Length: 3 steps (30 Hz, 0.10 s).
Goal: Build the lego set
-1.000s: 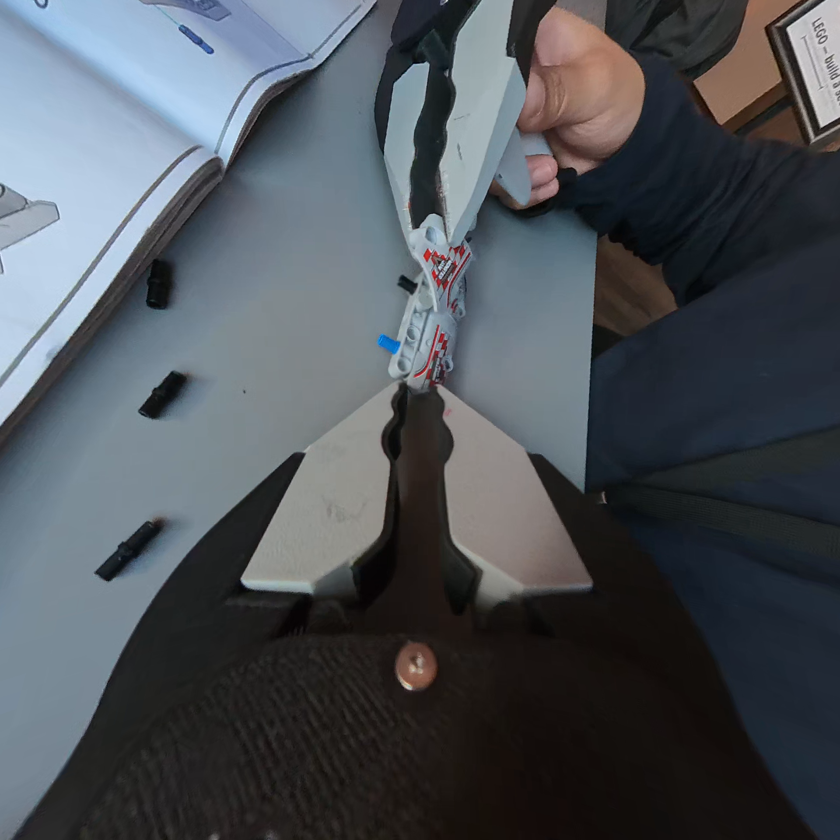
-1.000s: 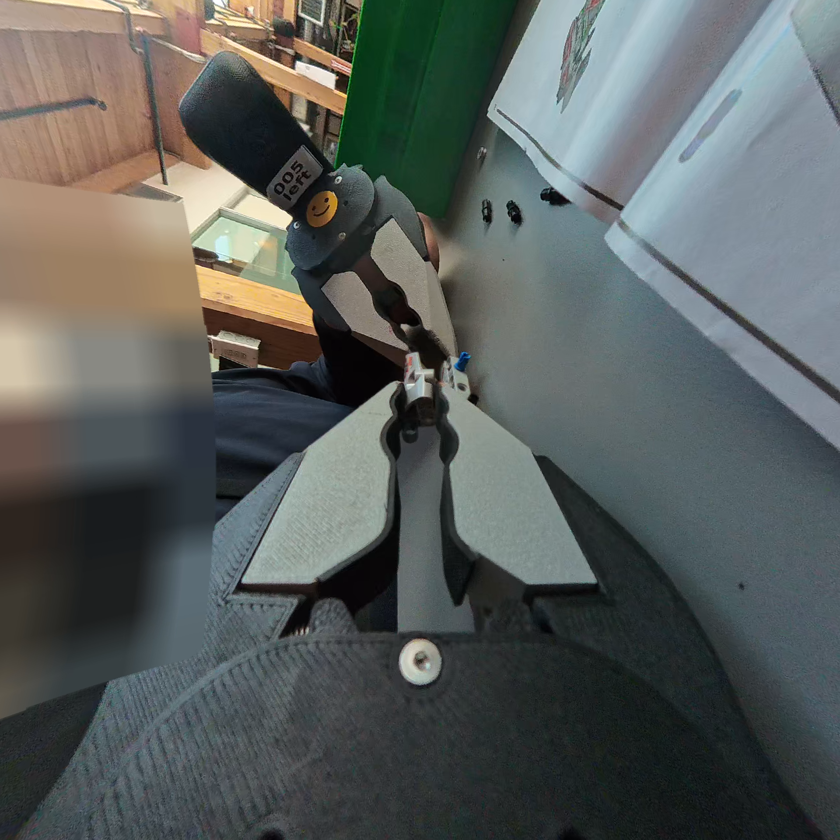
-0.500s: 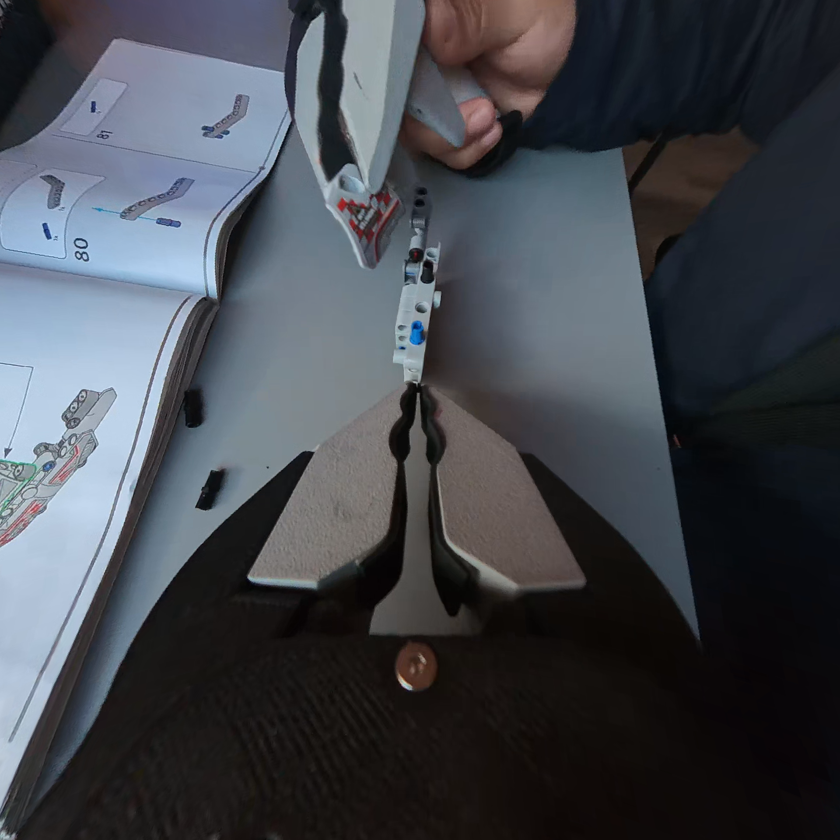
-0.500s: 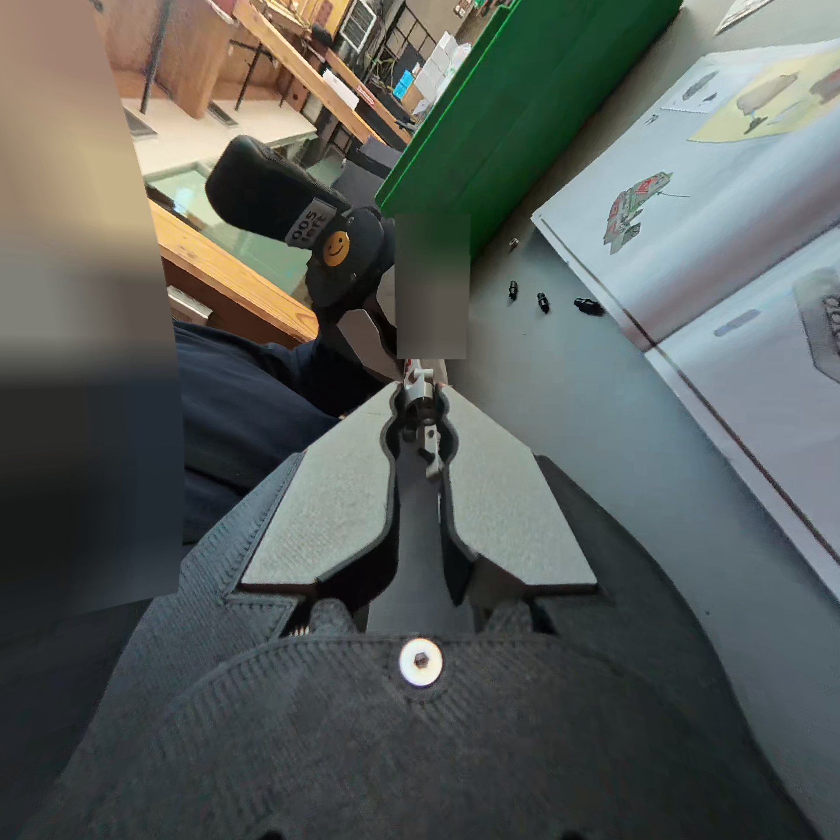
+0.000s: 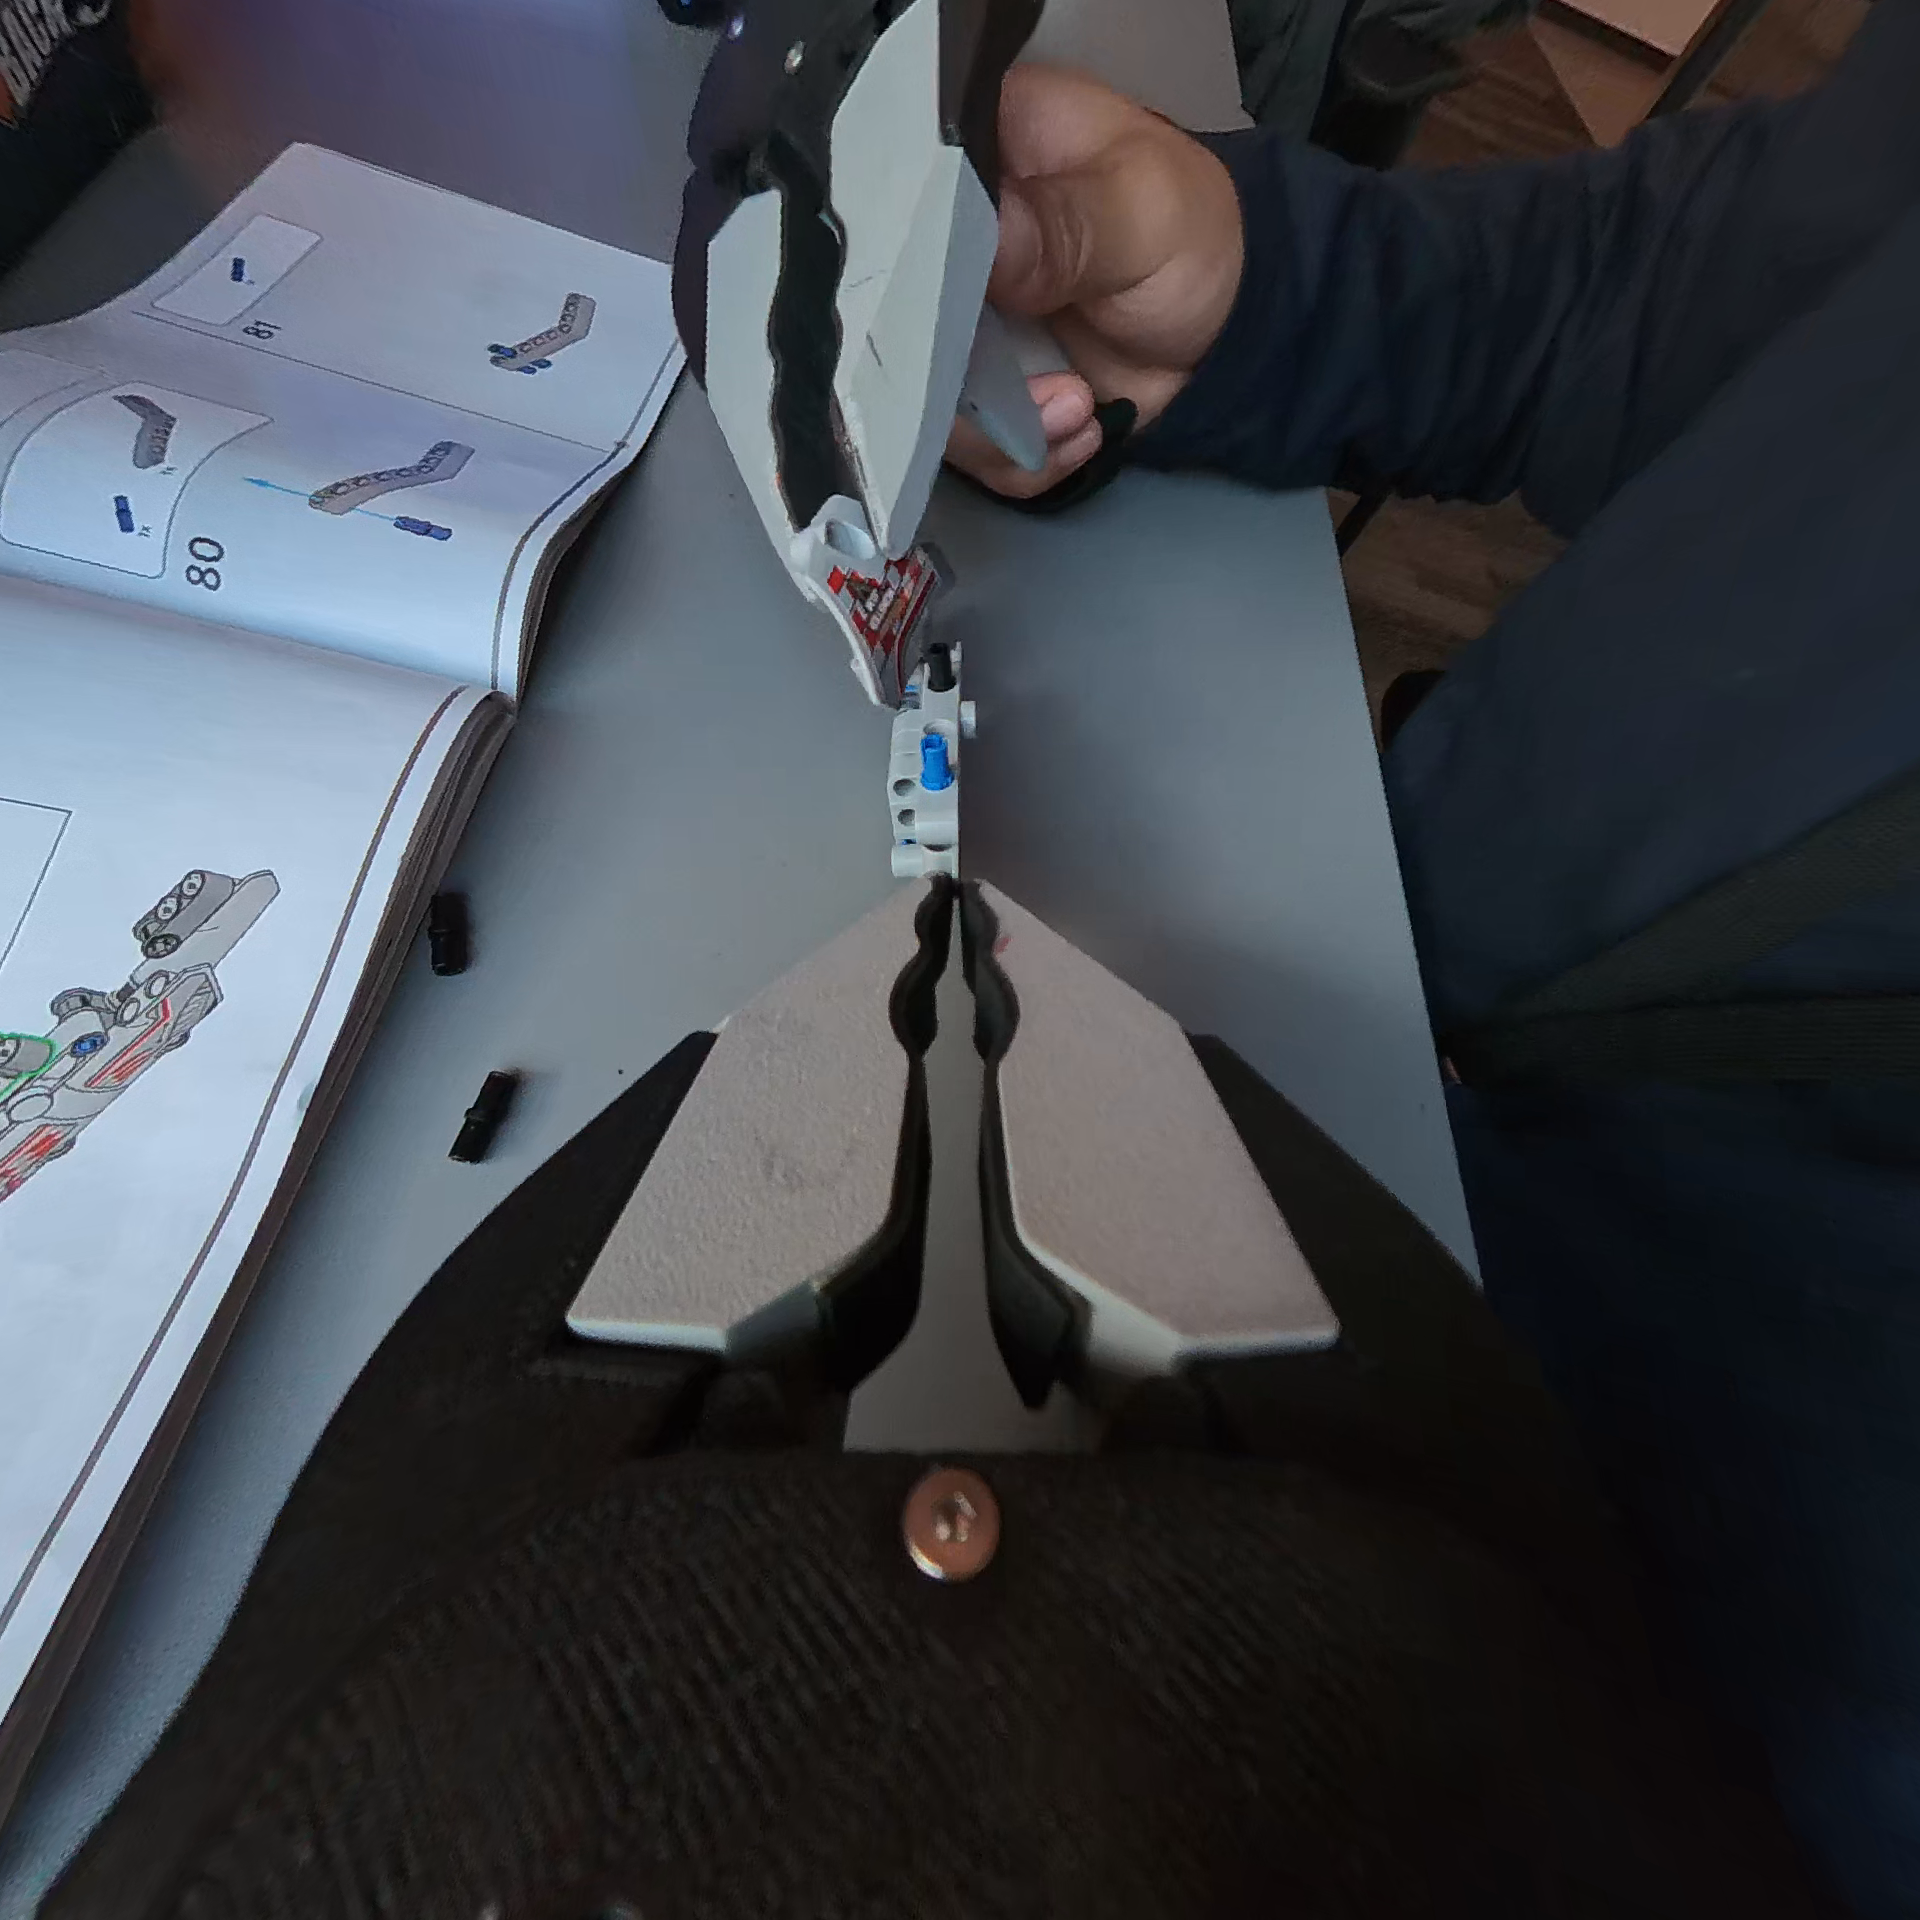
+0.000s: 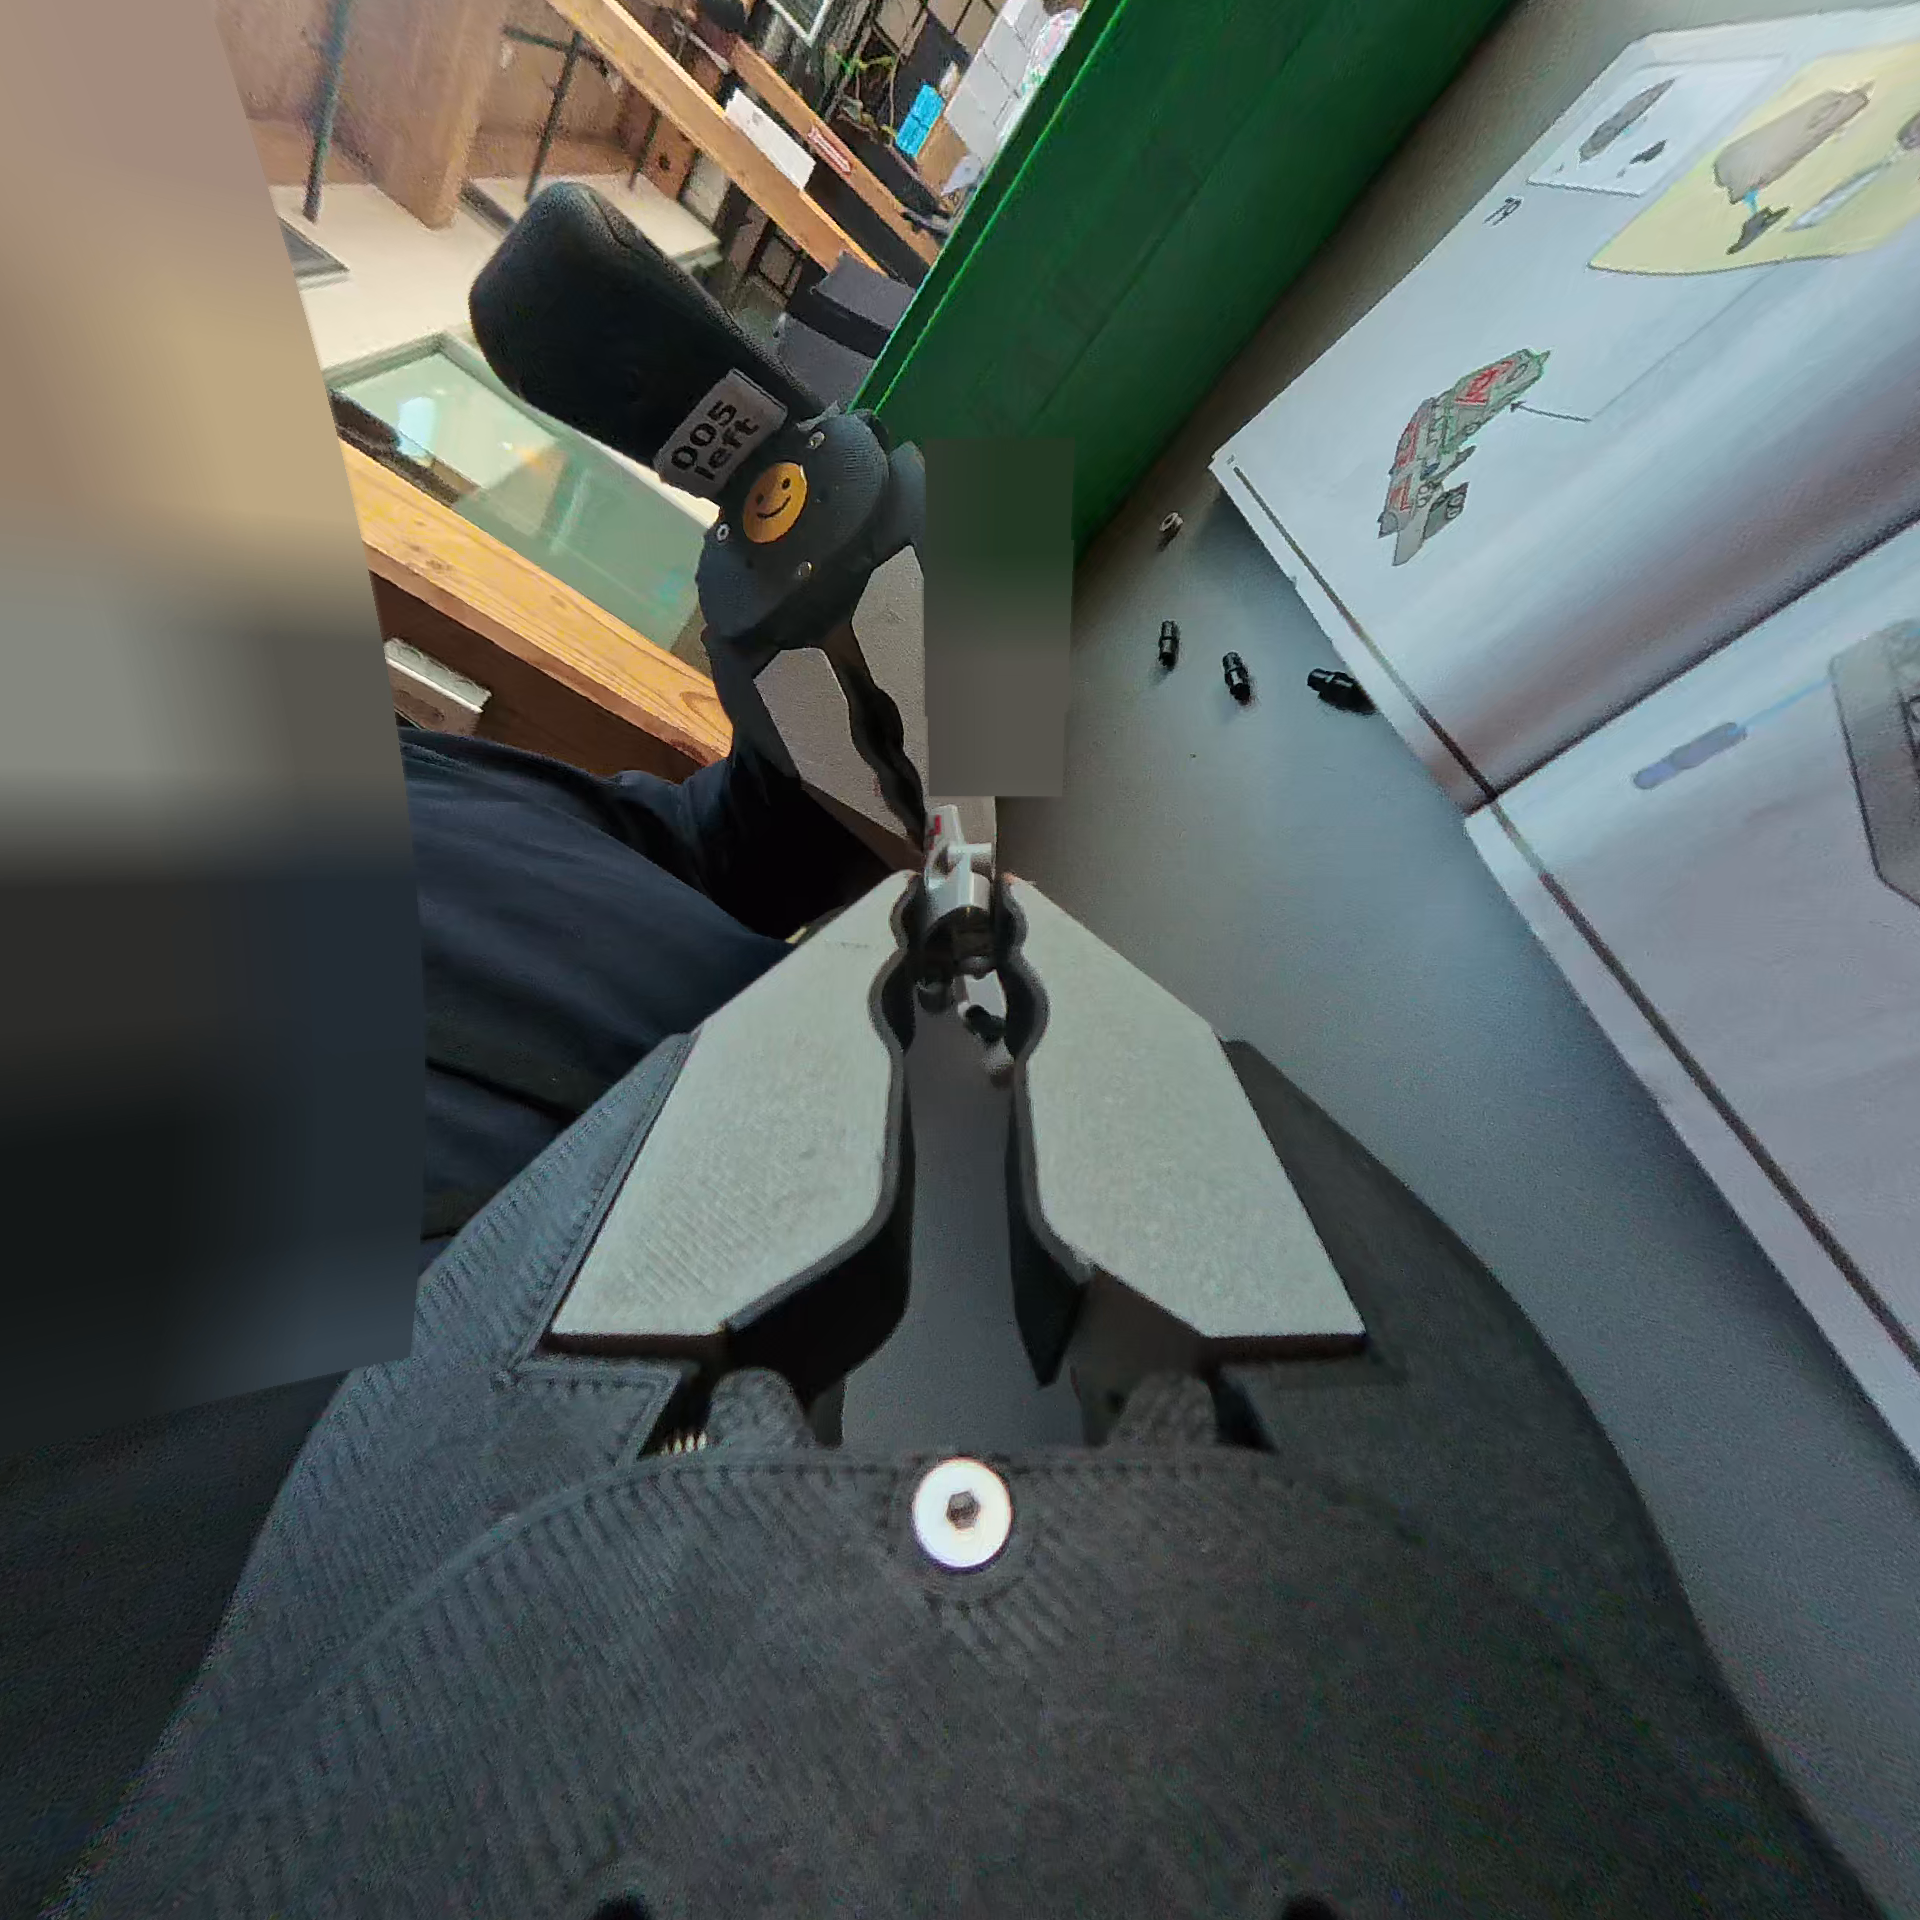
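Observation:
My left gripper [image 5: 948, 885] is shut on the near end of a light grey beam [image 5: 925, 790] that carries a blue pin [image 5: 935, 756] and a black pin at its far end. The right gripper [image 5: 847, 520] comes in from above, shut on a white panel piece with red checker stickers [image 5: 883, 613], whose lower tip touches the beam's far end. In the right wrist view my right gripper [image 6: 961, 914] is shut on that grey piece [image 6: 956, 883], and the left gripper [image 6: 909, 810] faces it closely. Both parts are held above the grey table [image 5: 1143, 727].
An open instruction booklet [image 5: 260, 644] lies at the left of the table. Two loose black pins [image 5: 447, 930] [image 5: 483, 1117] lie beside its edge; three show in the right wrist view [image 6: 1236, 675]. A green board [image 6: 1143, 229] stands at the table's far side. The table edge and a person's dark sleeve [image 5: 1558, 312] are at right. My right fingertips sit around 6 cm from my left ones.
One second ago both pieces were joined. Half a second ago the sticker piece was apart from the beam. Now the right gripper has brought it back down against the beam's far end.

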Available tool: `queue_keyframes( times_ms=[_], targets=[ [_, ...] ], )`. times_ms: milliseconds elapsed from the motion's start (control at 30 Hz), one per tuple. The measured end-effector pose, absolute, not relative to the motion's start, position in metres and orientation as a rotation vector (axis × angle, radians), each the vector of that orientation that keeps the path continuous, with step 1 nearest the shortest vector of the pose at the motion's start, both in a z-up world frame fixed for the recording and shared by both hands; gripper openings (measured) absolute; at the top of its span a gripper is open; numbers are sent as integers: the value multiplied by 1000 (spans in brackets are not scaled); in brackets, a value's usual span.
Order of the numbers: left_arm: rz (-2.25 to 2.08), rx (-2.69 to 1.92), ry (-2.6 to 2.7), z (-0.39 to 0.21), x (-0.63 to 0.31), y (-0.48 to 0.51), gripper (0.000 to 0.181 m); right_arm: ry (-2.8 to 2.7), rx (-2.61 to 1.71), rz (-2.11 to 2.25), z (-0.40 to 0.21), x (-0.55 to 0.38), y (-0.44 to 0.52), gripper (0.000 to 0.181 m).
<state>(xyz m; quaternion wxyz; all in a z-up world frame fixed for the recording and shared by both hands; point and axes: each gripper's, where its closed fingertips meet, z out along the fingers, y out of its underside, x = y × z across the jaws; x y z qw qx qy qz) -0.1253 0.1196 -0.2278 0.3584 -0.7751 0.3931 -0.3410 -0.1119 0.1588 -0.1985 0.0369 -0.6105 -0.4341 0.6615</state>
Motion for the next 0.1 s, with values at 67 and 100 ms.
queue_keyframes(
  times_ms=[67,100],
  targets=[
    [-886,-2009,1013,-229,-125,120,0,-1288,-1922,2086,-199,-113,161,8],
    [-890,-2016,1013,-230,-125,120,0,-1265,-1956,2124,-201,-112,162,9]
  ],
)
